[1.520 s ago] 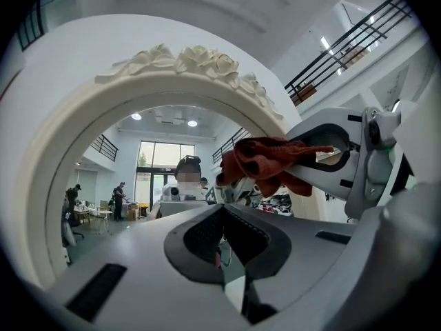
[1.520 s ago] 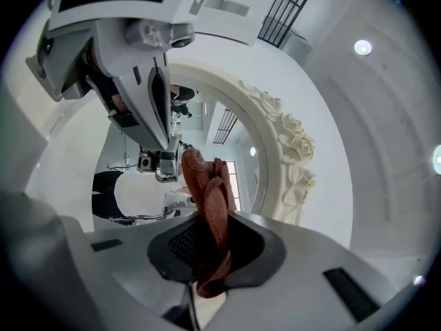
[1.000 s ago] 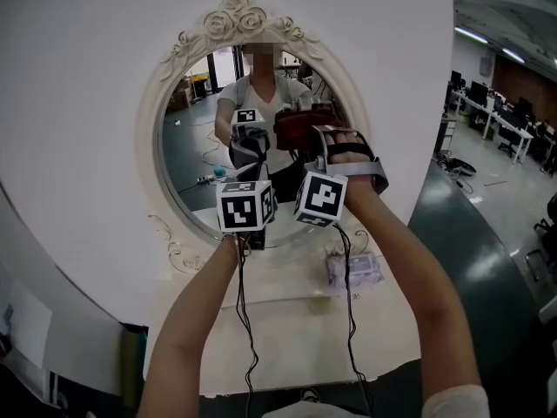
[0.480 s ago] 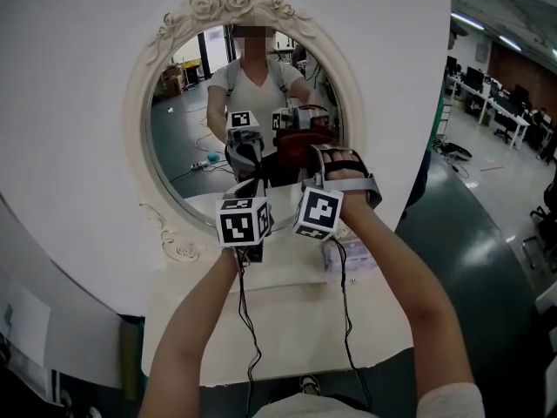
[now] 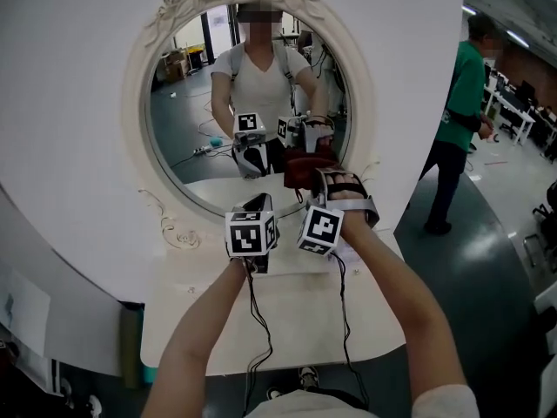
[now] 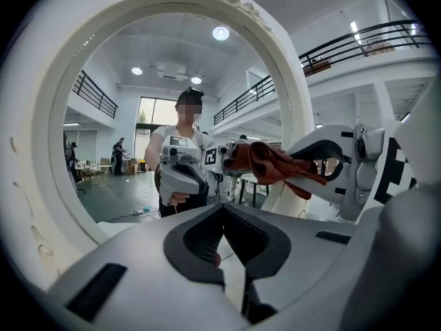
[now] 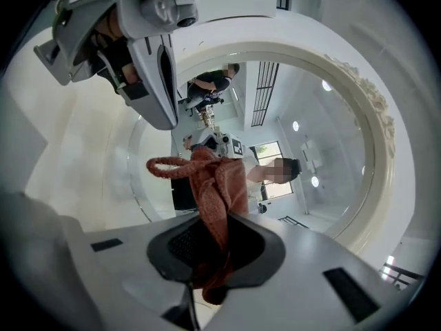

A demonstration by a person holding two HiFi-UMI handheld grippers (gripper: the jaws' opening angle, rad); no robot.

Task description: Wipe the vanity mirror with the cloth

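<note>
Rust-red cloth [image 7: 217,185] bunched in right gripper [image 7: 210,243], jaws clamped on it. The wad is held just before the lower right of the vanity mirror [image 5: 200,103] glass. Left gripper [image 6: 224,229] has its jaws closed together with nothing between, just beside the right.

Risks, as judged:
- The pinch is thin, so the cloth may drag out under pressure.
- The loose loop may snag the carved frame [image 5: 139,85].
- Hard jaw tips may tap the glass.
- The two grippers may knock.

White vanity top [image 5: 287,320] below the mirror, cables [image 5: 257,320] trailing over it. Open hall right of the mirror; person in green shirt [image 5: 457,103] stands well off.
</note>
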